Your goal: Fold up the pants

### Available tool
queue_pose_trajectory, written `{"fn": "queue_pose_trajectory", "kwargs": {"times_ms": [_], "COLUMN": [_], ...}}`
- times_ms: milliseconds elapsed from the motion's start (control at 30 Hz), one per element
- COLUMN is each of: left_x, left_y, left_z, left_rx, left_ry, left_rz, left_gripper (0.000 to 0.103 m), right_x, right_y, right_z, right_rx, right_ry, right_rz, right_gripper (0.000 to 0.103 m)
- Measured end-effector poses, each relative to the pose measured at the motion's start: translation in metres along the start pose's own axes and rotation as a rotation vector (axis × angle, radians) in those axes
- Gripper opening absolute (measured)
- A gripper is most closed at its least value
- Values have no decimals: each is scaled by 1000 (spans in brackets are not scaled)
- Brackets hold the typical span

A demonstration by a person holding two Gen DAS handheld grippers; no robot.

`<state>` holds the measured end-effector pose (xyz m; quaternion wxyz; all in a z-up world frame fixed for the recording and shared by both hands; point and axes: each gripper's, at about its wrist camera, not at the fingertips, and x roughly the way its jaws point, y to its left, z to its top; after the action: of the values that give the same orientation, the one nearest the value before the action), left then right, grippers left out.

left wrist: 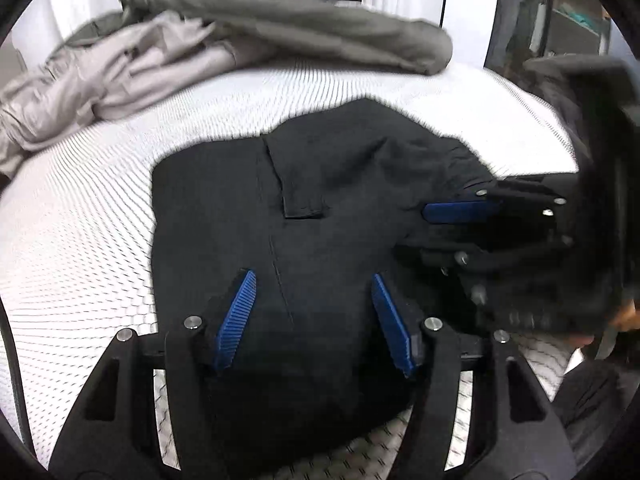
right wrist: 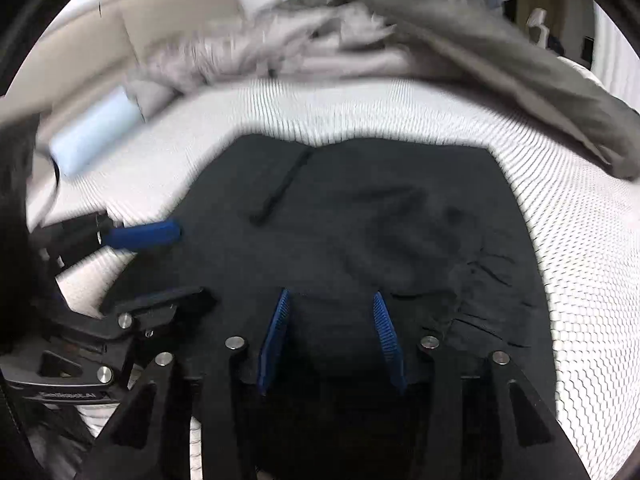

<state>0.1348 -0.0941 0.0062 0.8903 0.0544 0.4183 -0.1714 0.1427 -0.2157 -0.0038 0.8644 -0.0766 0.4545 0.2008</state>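
The black pants lie folded into a compact rectangle on the white mattress, a pocket flap showing on top. They also show in the right wrist view. My left gripper hovers open just over the near part of the pants, nothing between its blue pads. My right gripper is open and empty over the pants' near edge. It appears in the left wrist view at the pants' right side. The left gripper appears in the right wrist view at the pants' left edge.
A heap of grey and beige clothes lies at the far side of the mattress, also in the right wrist view. A light blue roll lies at far left. The mattress edge drops off at right.
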Motion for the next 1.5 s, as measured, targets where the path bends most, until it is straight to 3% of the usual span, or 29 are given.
{"fn": "queue_pose_trajectory", "kwargs": {"times_ms": [67, 133, 233, 367, 467, 533, 600, 667, 733, 800, 833, 967, 1100, 1200, 1267, 1367, 1433, 1467, 1500], "left_x": [0, -4, -13, -31, -29, -13, 12, 20, 14, 8, 7, -7, -26, 0, 16, 13, 9, 7, 6], "left_y": [8, 17, 27, 28, 22, 20, 25, 33, 34, 39, 43, 55, 52, 59, 64, 70, 73, 74, 74], "left_z": [1, -4, -11, -5, 15, 30, 33, 28, 25, 23, 22, 22, 38, 47, 44, 44, 40, 37, 36], "left_rx": [-22, -39, -68, -93, -54, -4, 15, 7, 35, 26, 9, -35, -37, -78, -84, -64, -53, -53, -53], "left_ry": [-4, 3, 12, -18, -35, -8, 60, 66, 52, 55, 59, 52, -27, 45, 76, 79, 72, 74, 76], "left_rz": [-29, -5, 7, -19, -24, -4, 21, -9, -15, -5, 2, 11, 28, 33, 49, 42, 36, 32, 34], "left_gripper": [60, 60, 60, 60, 60, 60, 60, 60, 61, 65, 65, 58, 57, 47, 46, 44, 45, 45, 45], "right_x": [1, -8, -25, -39, -44, -34, -13, 16, 15, 1, -6, -27, -34, -15, 10, 40, 32, 23, 18], "right_y": [8, -3, -25, -21, -17, -10, -5, 0, -1, -8, -15, -27, -26, -12, -2, -2, -13, -23, -30], "right_z": [-3, -8, -16, -13, -4, 13, 19, 21, 18, 14, 8, 3, 26, 45, 49, 44, 41, 36, 32], "right_rx": [-107, -99, -43, -26, 33, 46, 36, -17, -50, -68, -76, -13, 51, 75, 51, -8, -7, -5, 6], "right_ry": [9, 10, -3, -38, -87, -88, -45, 38, 46, 54, 56, 25, -58, -52, -6, 79, 90, 97, 91], "right_rz": [-77, -133, -127, -120, -2, 23, 7, -19, -41, -98, -119, -129, -36, 2, 4, -35, -113, -195, -187], "right_gripper": [46, 44, 43, 45, 46, 49, 62, 61, 61, 42, 40, 39, 40, 40, 40, 39, 39, 33, 32]}}
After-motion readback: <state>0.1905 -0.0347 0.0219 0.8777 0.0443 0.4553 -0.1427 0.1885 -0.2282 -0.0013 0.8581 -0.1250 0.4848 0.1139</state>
